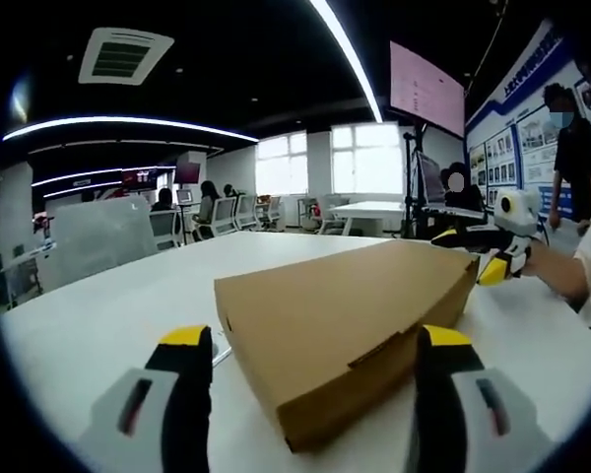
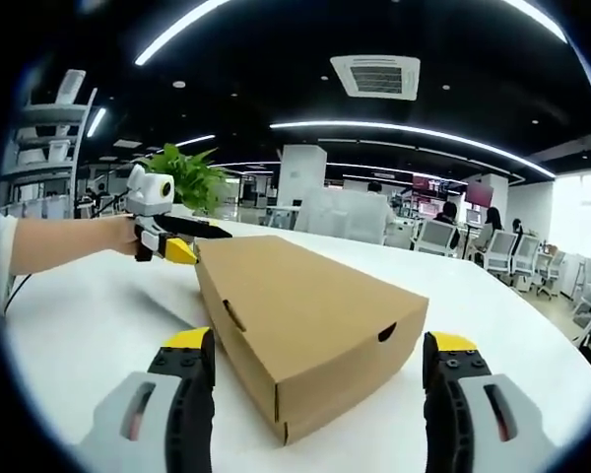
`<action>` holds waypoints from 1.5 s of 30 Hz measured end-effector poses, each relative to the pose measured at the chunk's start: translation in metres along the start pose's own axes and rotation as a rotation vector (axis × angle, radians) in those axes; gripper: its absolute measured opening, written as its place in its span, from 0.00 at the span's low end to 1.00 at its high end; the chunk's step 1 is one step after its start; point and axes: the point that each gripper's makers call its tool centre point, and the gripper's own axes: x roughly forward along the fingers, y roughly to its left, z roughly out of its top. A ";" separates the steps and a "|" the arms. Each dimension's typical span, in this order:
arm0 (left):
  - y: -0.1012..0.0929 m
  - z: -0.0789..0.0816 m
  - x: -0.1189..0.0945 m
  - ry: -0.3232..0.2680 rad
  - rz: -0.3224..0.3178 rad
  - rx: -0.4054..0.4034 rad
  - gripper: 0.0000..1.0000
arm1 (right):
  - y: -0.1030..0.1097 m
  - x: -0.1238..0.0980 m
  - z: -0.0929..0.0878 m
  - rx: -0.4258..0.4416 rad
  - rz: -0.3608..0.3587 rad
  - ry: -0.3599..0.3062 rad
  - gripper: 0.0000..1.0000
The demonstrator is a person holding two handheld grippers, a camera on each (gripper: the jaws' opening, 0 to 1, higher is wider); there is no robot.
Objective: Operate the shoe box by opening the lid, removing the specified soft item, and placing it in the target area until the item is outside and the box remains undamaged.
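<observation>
Sitting shut on the white desk (image 1: 98, 315), shoe box (image 1: 345, 325) lying between both claws: left claw (image 1: 315, 355) and right claw (image 2: 315, 360) released, flanking opposite ends.

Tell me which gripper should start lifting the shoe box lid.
Left gripper, probably. Its open jaws flank the shoe box at its near corner, and the lid seam's tab faces it. The right gripper, also open, faces sides showing just finger holes.
</observation>
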 end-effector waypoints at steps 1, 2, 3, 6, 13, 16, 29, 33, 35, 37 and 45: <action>0.000 0.000 0.000 -0.001 0.002 -0.002 0.88 | 0.000 0.000 0.000 0.001 -0.001 0.002 0.90; 0.000 -0.001 0.000 0.000 0.003 -0.002 0.88 | 0.000 0.001 0.000 0.000 0.001 0.002 0.90; 0.000 -0.001 0.000 0.001 0.003 0.000 0.88 | 0.000 0.002 -0.001 0.002 0.002 0.003 0.90; 0.001 -0.003 0.001 0.008 0.001 0.019 0.89 | 0.000 0.009 -0.004 0.031 -0.003 0.018 0.90; -0.002 -0.010 0.001 0.034 -0.031 0.057 0.82 | 0.009 0.021 -0.006 0.032 0.028 0.027 0.90; -0.002 -0.013 0.003 0.046 -0.033 0.048 0.81 | 0.005 0.024 -0.003 0.005 0.023 0.032 0.90; -0.007 -0.014 0.003 0.031 -0.044 -0.015 0.78 | 0.005 0.025 -0.002 0.015 0.038 0.020 0.91; -0.008 -0.014 0.003 0.021 -0.043 -0.018 0.78 | 0.004 0.025 -0.004 0.019 0.043 -0.006 0.90; -0.009 -0.014 0.003 0.015 -0.042 -0.019 0.78 | 0.005 0.026 -0.003 0.020 0.041 -0.007 0.90; -0.009 -0.014 0.003 0.016 -0.038 -0.022 0.78 | 0.006 0.026 -0.003 0.022 0.042 -0.006 0.90; -0.011 -0.016 -0.001 -0.008 -0.019 -0.039 0.77 | 0.005 0.025 -0.003 0.028 0.055 -0.008 0.87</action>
